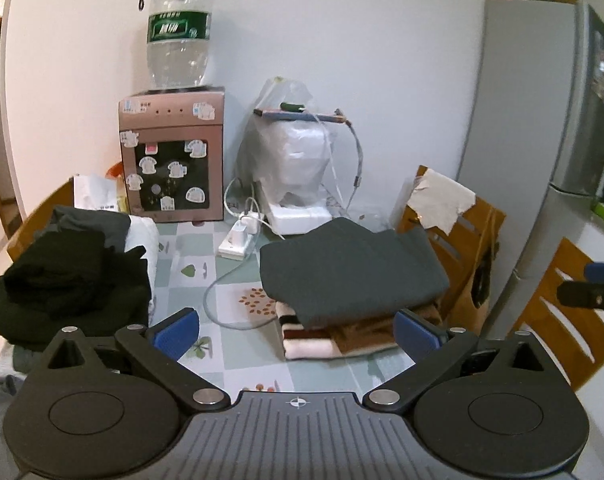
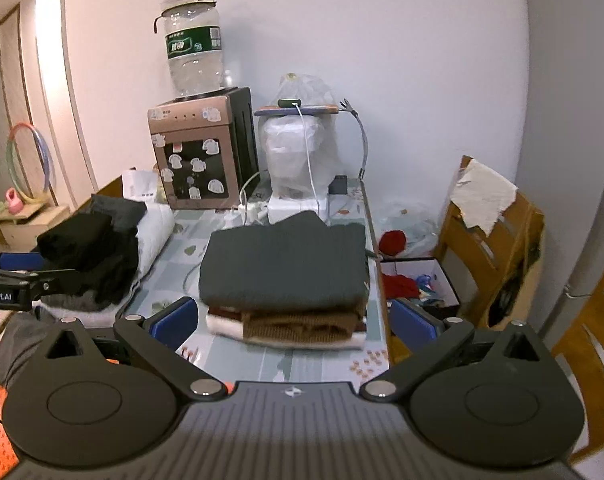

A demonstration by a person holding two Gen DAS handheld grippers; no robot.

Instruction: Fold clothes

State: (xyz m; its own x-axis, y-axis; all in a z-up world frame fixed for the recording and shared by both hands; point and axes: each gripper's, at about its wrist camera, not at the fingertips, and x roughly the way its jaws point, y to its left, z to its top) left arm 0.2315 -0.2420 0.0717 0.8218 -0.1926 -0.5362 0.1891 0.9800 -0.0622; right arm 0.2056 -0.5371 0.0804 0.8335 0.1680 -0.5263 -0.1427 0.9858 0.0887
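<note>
A folded dark grey garment (image 1: 351, 270) (image 2: 284, 264) tops a neat stack on the table, over a brown piece (image 2: 302, 325) and a white and maroon striped piece (image 1: 305, 336). A loose heap of black and grey clothes (image 1: 66, 280) (image 2: 90, 256) lies at the table's left. My left gripper (image 1: 296, 332) is open, held above the table just short of the stack, nothing between its blue pads (image 1: 174, 334). My right gripper (image 2: 294, 320) is open too, its fingers either side of the stack's near edge without touching it. The right gripper's tip (image 1: 593, 284) shows at the left wrist view's far right.
A water dispenser (image 1: 172, 160) with an upturned bottle stands at the back by the wall. Beside it are a plastic-wrapped appliance (image 1: 294, 152), a power strip (image 1: 236, 242) and trailing cables. Wooden chairs (image 1: 461, 240) and a grey fridge (image 1: 541, 120) stand to the right. A box of oddments (image 2: 417, 280) sits on the floor.
</note>
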